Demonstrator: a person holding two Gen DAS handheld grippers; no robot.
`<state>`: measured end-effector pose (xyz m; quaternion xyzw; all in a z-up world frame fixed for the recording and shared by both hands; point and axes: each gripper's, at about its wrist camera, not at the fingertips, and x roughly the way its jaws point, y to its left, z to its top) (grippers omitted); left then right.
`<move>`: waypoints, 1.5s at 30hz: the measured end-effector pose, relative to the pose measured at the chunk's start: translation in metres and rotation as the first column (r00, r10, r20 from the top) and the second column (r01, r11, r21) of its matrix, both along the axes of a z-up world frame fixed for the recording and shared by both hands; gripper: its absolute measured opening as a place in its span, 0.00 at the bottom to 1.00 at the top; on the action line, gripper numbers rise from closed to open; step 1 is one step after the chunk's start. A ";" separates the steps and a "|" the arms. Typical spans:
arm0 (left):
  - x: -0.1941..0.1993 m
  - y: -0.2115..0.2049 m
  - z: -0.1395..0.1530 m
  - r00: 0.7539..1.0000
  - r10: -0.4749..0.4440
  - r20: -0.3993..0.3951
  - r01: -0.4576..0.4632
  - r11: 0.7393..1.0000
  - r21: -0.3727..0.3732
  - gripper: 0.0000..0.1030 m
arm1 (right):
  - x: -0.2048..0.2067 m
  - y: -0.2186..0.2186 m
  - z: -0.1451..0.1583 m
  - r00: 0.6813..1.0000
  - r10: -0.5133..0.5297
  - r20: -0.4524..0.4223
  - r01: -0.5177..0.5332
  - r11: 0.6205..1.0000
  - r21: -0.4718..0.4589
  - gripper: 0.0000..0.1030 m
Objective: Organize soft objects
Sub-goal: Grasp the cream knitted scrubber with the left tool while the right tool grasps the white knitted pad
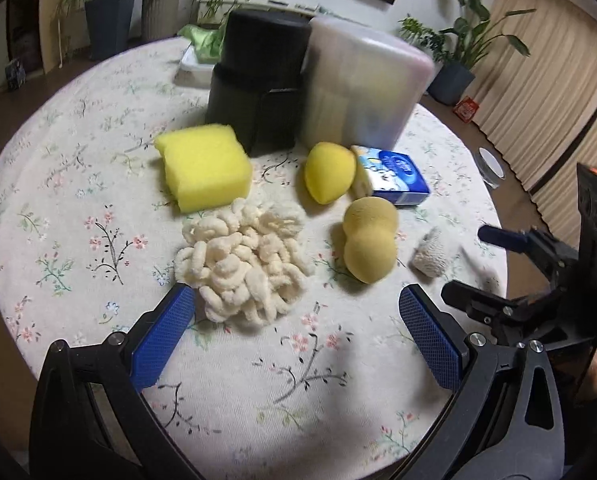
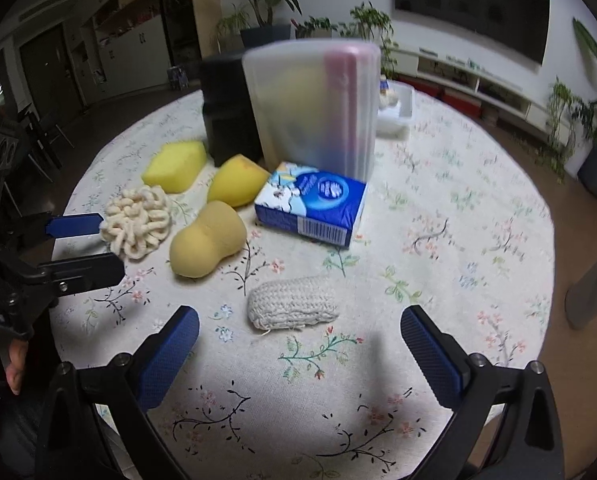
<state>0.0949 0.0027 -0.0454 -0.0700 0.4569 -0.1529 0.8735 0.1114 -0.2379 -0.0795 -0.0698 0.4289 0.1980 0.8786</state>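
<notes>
A cream loopy scrubber [image 1: 242, 264] [image 2: 136, 222] lies just ahead of my open left gripper [image 1: 296, 304], whose left finger nearly touches it. Around it lie a yellow block sponge [image 1: 206, 166] [image 2: 174, 166], a yellow teardrop sponge [image 1: 328, 172] [image 2: 236, 186] and a tan peanut-shaped sponge [image 1: 370, 244] [image 2: 206, 240]. A white knitted pad [image 2: 294, 302] [image 1: 428, 256] sits just in front of my open right gripper [image 2: 298, 318], empty between the fingers. A blue tissue pack [image 2: 312, 204] [image 1: 394, 176] lies behind.
A black box [image 1: 258, 80] [image 2: 226, 108] and a frosted plastic container [image 1: 362, 88] [image 2: 314, 108] stand upright at the back on the round floral tablecloth [image 1: 58, 184]. A white tray [image 2: 396, 114] sits farther back. Potted plants and a curtain ring the room.
</notes>
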 end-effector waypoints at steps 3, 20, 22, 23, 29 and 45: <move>0.004 -0.002 -0.002 1.000 -0.004 0.014 0.004 1.000 0.025 1.00 | 0.009 -0.004 -0.008 0.998 -0.020 -0.054 0.021 1.000 0.021 1.00; 0.022 -0.010 -0.013 0.999 0.026 -0.032 -0.025 0.999 0.042 1.00 | 0.030 0.015 -0.020 0.994 -0.014 -0.104 0.010 0.999 -0.034 0.99; 0.022 -0.009 -0.013 0.999 0.032 -0.032 -0.031 0.999 0.039 1.00 | 0.030 0.019 -0.021 0.995 -0.010 -0.101 0.005 0.999 -0.048 1.00; 0.023 -0.008 -0.013 0.999 0.032 -0.033 -0.031 0.999 0.037 1.00 | 0.029 0.021 -0.022 0.995 -0.008 -0.098 0.002 0.998 -0.064 1.00; 0.025 0.007 -0.013 0.996 0.078 -0.031 -0.077 0.996 0.033 1.00 | 0.028 0.020 -0.022 0.995 -0.019 -0.101 0.013 0.998 -0.066 0.97; 0.023 0.010 -0.015 0.990 0.138 0.008 -0.138 0.982 0.131 0.78 | 0.026 0.024 -0.019 0.998 -0.006 -0.057 0.002 0.998 -0.066 0.77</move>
